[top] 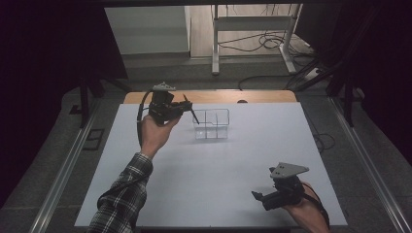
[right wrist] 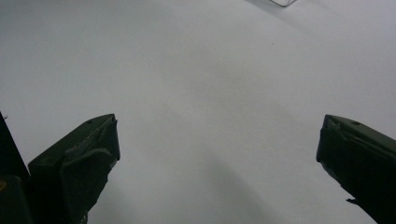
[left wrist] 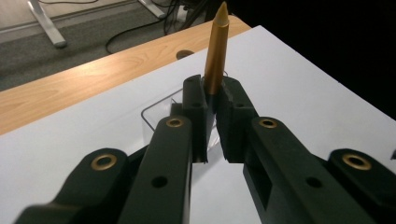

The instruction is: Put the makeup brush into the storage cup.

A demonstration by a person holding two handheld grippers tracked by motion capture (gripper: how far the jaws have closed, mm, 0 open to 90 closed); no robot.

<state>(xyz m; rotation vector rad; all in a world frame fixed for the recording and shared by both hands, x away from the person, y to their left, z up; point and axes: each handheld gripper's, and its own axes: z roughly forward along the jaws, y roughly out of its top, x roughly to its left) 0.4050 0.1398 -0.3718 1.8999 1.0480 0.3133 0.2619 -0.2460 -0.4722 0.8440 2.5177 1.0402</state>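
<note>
While held up over the far left part of the white desk [top: 218, 165], left tongs [top: 187, 108] pinched tight on a thin gold pen [left wrist: 215, 51]. Squeezed near its lower end between the two black pads [left wrist: 194, 100], pointed tip sticking up and out past them. Nearly no gap left between the pads apart from the pen itself. In the high view, seen as a dark thin stick slanting down toward a clear plastic box [top: 212, 124], its end just at the box's near left corner; hard to tell if touching it or only above it. Box split into small parts inside, sitting on the desk toward the far edge, just beside the left tongs.

Right tongs [top: 260, 198] low over the near right corner of the desk, well apart from the box. Spread wide, one black pad [right wrist: 88, 154] at each side of the right gripper view, nothing but bare white desk between them
</note>
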